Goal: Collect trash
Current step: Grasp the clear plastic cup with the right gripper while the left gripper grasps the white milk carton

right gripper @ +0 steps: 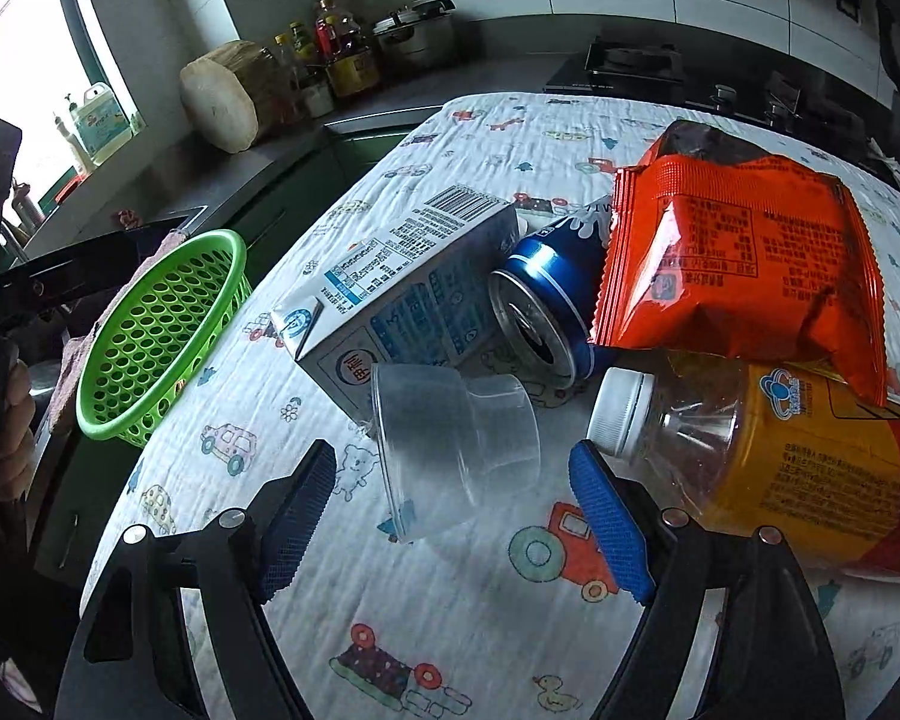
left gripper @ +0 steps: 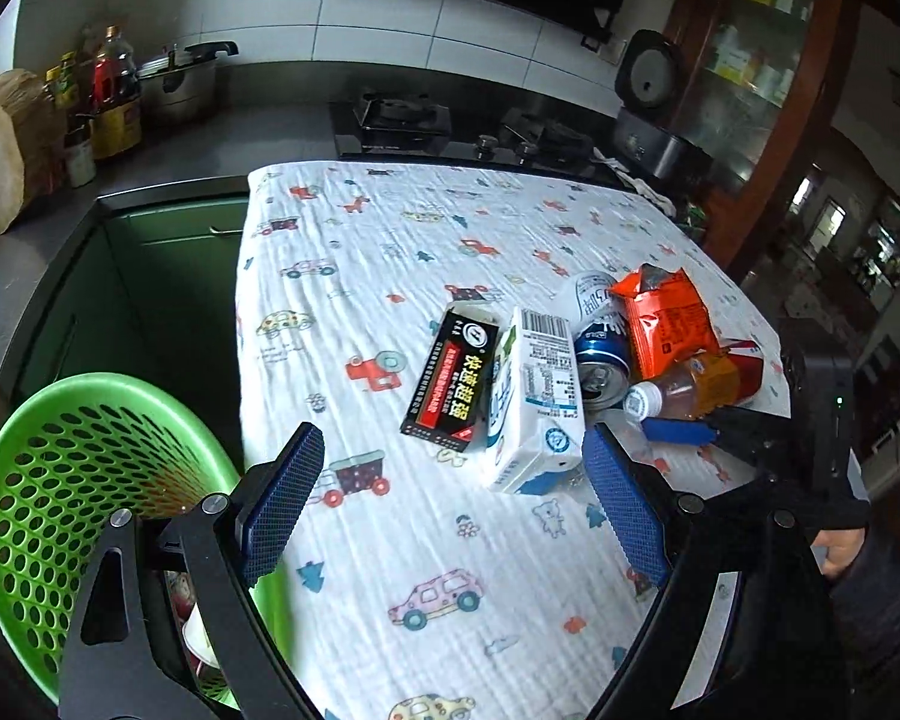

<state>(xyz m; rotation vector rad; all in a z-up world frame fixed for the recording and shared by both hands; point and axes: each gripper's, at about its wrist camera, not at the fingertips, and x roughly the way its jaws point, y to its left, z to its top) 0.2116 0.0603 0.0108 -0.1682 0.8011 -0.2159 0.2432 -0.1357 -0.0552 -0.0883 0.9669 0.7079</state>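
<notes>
Looking over the tabletop [left gripper: 390, 228], I judge the collecting barely begun. Nearly all the trash sits heaped at the right of the left view: a black box [left gripper: 450, 381], a milk carton [left gripper: 534, 402], a blue can [left gripper: 600, 360], an orange snack bag [left gripper: 669, 318] and a capped bottle [left gripper: 684, 390]. The green basket [left gripper: 54, 492] at lower left holds something I can only glimpse behind my tool. My left tool [left gripper: 450, 510] gapes wide and empty, short of the carton. My right tool [right gripper: 453, 510] also stands wide, gripping nothing, with a clear plastic cup [right gripper: 450, 438] lying tipped between its pads, apparently untouched.
</notes>
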